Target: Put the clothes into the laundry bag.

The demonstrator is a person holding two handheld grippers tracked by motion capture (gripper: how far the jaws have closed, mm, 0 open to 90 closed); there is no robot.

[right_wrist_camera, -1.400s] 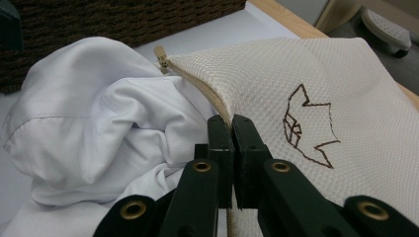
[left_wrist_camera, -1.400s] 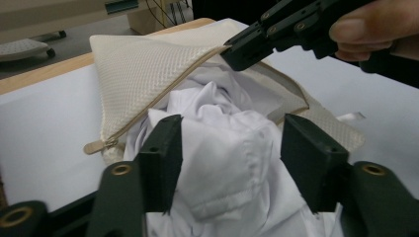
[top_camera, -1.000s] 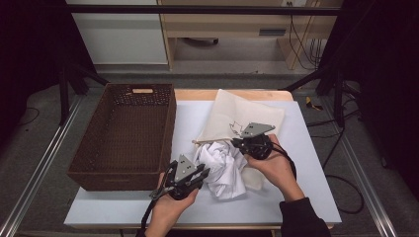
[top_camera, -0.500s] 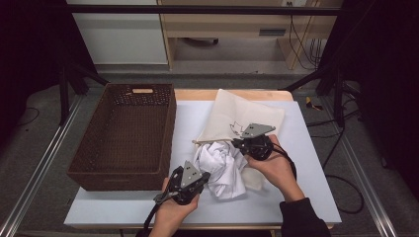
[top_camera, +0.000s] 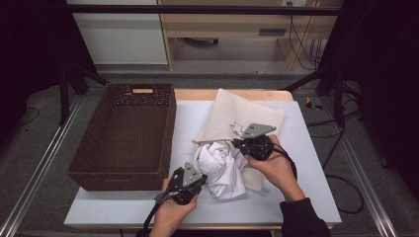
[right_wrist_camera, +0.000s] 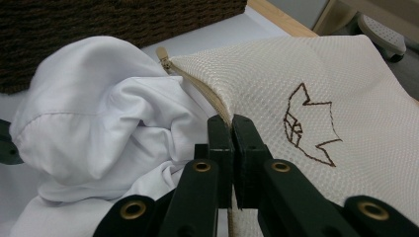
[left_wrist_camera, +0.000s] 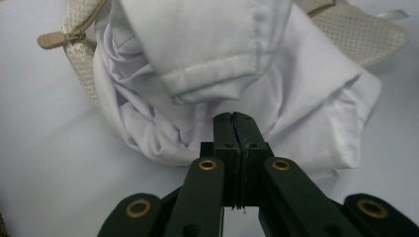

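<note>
From the high view, the left gripper (top_camera: pixel 193 181) is seen at the near left edge of a crumpled white cotton shirt (top_camera: pixel 221 168), while the right gripper (top_camera: pixel 245 143) is set at the shirt's far right, on the mouth of a cream mesh zip bag (top_camera: pixel 242 116). A dark brown woven basket (top_camera: pixel 126 136) is seen well to the left of both, on the white table (top_camera: pixel 306 197).

In the left gripper view, the jaws have just been closing and are pressed together with nothing between them; the shirt (left_wrist_camera: pixel 232 69) lies just beyond the tips.

In the right gripper view, the jaws are pinched on the bag's zip edge (right_wrist_camera: pixel 217 106); the shirt (right_wrist_camera: pixel 99 123) is bunched to their left, the bag's brown embroidered outline (right_wrist_camera: pixel 309 123) to their right.
</note>
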